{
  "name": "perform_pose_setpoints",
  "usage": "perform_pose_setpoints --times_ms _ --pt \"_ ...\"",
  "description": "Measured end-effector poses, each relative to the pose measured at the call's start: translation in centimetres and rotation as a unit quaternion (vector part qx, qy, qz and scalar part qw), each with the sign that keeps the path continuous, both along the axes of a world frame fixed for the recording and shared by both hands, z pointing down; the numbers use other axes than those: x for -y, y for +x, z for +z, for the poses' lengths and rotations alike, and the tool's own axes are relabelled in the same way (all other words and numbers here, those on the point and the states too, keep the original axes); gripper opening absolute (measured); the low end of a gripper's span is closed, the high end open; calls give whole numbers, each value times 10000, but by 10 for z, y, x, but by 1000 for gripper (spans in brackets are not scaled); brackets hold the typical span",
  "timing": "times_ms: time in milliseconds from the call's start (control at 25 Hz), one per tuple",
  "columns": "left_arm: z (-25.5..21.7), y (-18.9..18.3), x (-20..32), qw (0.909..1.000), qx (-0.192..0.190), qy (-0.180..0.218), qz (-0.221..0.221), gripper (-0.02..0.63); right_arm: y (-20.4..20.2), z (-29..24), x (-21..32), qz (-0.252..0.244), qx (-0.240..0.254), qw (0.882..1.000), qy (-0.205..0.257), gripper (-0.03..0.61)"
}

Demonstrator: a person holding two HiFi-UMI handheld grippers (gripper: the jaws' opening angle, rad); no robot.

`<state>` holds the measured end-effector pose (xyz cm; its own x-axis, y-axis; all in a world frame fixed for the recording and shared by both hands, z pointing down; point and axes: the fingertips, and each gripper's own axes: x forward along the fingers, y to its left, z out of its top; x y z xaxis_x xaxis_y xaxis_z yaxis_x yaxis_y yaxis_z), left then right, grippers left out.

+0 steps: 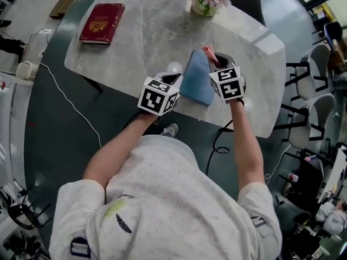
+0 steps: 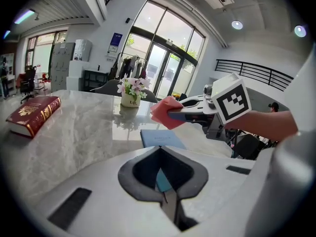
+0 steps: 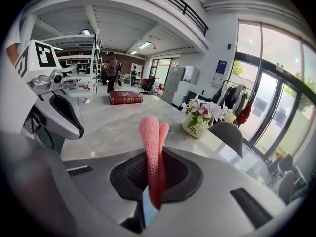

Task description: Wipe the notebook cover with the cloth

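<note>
While left tongs (image 2: 166, 194) pinch notebook (image 1: 198, 79) edge, right tongs (image 3: 148, 201) clamp cloth (image 3: 150, 142) (soft, floppy); notebook light, stiff, likely slides on desk (image 1: 141, 42); keep edge held.

I count one notebook (image 1: 196, 81), one cloth (image 1: 207, 50), one red book (image 1: 102, 23), one flower pot (image 1: 208, 0); two grippers: left gripper (image 1: 173, 79), right gripper (image 1: 219, 62).
</note>
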<state>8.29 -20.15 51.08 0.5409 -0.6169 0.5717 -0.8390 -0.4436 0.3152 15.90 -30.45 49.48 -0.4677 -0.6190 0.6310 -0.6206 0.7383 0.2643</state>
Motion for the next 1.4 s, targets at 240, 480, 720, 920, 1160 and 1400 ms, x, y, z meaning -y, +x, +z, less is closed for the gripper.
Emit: perform_pose_setpoints --times_ms 240,480,720,920,1160,1400 --pt "2 -9 1 9995 110 -52 -293 6 -10 25 25 -164 -173 9997 -56 15" --pt "6 -19 0 9983 162 -134 -537 6 -20 58 31 -438 -563 9968 -365 15" --pt "7 -19 -4 9979 148 -179 -607 6 -24 79 18 -519 -527 9952 -639 15" --pt "9 -23 -10 9978 145 -213 -615 6 -27 86 6 -467 -386 9951 -777 15" --pt "13 -24 -15 9983 91 -232 -535 6 -26 94 -10 -360 -385 9945 -905 15" --pt "14 -25 -22 9990 42 -233 -387 6 -26 97 -25 -237 -299 9945 -976 15"
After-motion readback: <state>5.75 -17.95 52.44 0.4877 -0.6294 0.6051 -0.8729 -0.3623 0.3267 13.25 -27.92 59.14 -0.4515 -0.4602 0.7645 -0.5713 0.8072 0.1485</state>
